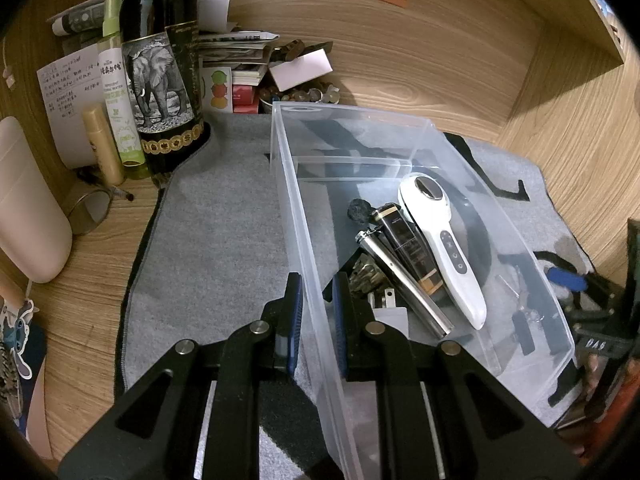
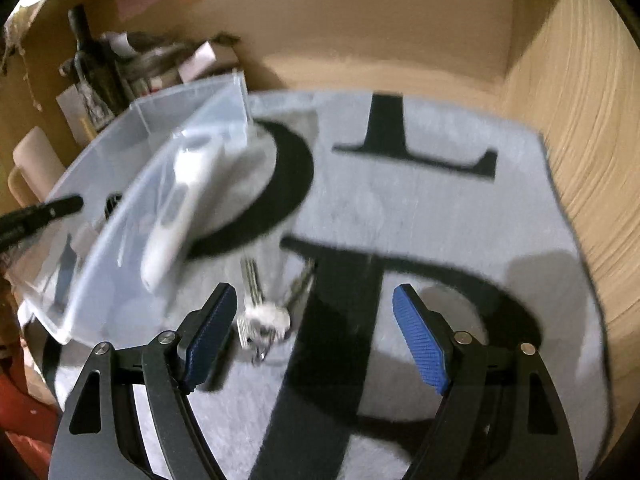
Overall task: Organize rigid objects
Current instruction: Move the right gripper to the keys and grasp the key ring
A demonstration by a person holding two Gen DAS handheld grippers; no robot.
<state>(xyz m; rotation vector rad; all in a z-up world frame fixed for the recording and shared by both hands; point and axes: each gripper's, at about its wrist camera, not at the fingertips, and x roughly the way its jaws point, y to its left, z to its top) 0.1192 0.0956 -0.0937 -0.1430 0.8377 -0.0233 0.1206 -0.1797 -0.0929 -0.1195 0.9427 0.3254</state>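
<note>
A clear plastic bin [image 1: 288, 184] stands on a grey mat [image 1: 216, 240]. My left gripper [image 1: 317, 312] is shut on the bin's near left wall, one finger on each side. Inside lie a white handheld device [image 1: 444, 236], a dark tube [image 1: 412, 248], a silver cylinder [image 1: 404, 280], a black lump [image 1: 359, 211] and a white plug [image 1: 386, 304]. In the blurred right wrist view my right gripper [image 2: 314, 300] is open and empty above the mat [image 2: 440, 216]. A bunch of keys [image 2: 262, 316] lies on the mat beside its left finger, outside the bin [image 2: 120, 208].
A wine bottle [image 1: 160, 64], a green spray bottle [image 1: 118, 92], a beige tube [image 1: 102, 144], papers and a dish of small items [image 1: 304, 94] crowd the back left corner. A pink container [image 1: 28, 204] stands at the left. Wooden walls [image 2: 580, 140] close the back and right.
</note>
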